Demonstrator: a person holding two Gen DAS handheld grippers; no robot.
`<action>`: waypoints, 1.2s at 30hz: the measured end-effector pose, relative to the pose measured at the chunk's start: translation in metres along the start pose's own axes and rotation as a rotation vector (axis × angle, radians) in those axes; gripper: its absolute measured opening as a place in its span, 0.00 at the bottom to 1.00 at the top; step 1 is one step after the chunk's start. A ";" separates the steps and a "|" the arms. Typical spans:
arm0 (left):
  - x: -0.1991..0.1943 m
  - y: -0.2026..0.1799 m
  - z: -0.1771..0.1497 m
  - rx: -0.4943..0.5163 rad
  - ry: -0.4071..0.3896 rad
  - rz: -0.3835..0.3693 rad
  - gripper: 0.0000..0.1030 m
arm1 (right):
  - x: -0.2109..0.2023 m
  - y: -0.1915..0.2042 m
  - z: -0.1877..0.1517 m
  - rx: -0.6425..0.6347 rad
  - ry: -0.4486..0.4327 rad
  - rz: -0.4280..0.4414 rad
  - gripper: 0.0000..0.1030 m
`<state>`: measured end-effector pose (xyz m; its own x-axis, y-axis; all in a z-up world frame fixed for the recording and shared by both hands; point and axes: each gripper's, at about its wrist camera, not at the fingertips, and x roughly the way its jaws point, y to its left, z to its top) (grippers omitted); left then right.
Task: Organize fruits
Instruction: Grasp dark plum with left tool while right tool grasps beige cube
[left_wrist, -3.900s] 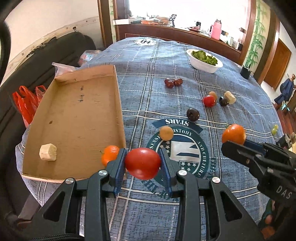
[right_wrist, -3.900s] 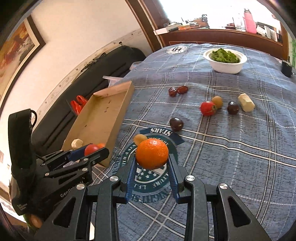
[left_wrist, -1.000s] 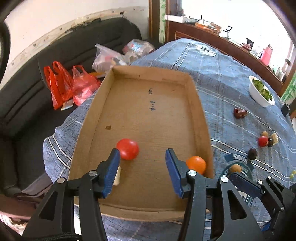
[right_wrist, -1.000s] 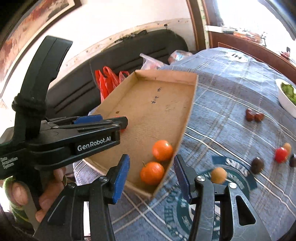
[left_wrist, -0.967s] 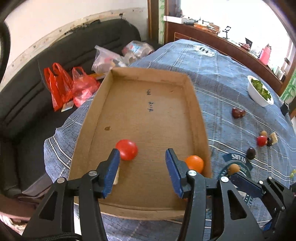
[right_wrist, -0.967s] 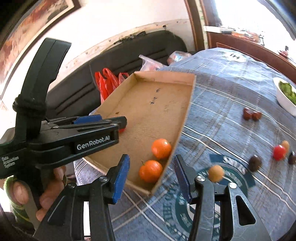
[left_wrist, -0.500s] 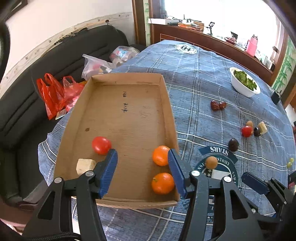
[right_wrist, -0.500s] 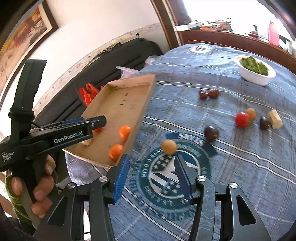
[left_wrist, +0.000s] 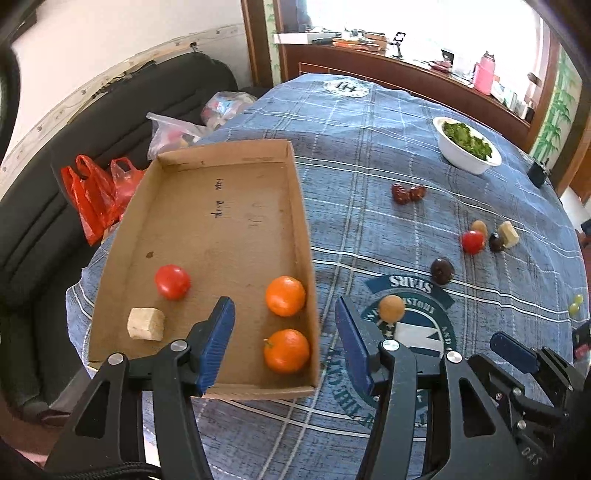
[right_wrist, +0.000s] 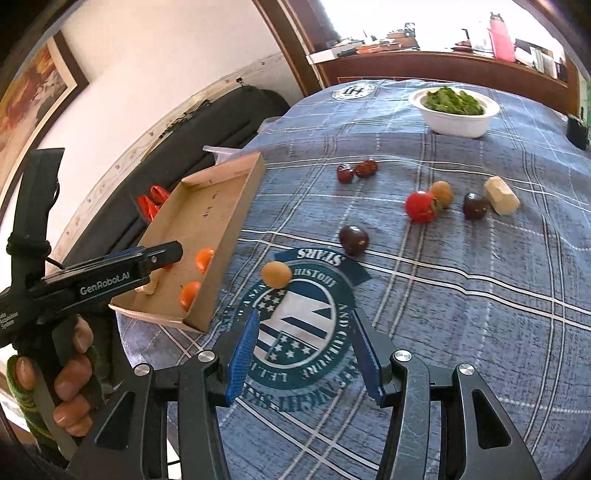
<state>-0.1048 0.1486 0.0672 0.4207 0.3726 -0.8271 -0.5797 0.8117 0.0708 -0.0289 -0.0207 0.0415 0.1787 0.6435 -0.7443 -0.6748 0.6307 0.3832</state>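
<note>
Blue plaid table: I am holding both tongs empty, left tongs and right tongs parted. I am lining the right up on the tan round fruit just ahead, squarely, clear of the cardboard tray holding two oranges and a tomato.

On the left gripper I can read "GenRobot.AI" in white along its black arm, and at its rear, near 9 o'clock of the right wrist view, small white print that looks like "Data Acquisition System", partly cut off. On the right gripper, at 5 o'clock of the left wrist view, I make out the letters "DAS". The round emblem printed on the blue tablecloth carries a banner reading "STARS", upside down to me; the ring lettering shows "HISTORY" and "AND CULTURE", the rest unclear. A smaller white badge at the tablecloth's far end, toward 12 o'clock, shows "HI". The cardboard tray has handwritten marks on its floor that I cannot read.
</note>
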 end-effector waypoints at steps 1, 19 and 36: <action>-0.001 -0.002 -0.001 0.003 0.000 -0.017 0.54 | -0.001 -0.002 -0.001 0.005 -0.002 -0.003 0.51; 0.020 -0.078 -0.011 0.147 0.083 -0.244 0.54 | -0.015 -0.052 -0.004 0.126 -0.034 -0.053 0.51; 0.063 -0.119 0.013 0.176 0.116 -0.281 0.53 | 0.001 -0.146 0.063 0.253 -0.113 -0.258 0.49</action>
<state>-0.0002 0.0819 0.0143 0.4584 0.0784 -0.8853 -0.3190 0.9442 -0.0816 0.1145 -0.0849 0.0197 0.4071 0.4848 -0.7742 -0.4014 0.8563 0.3251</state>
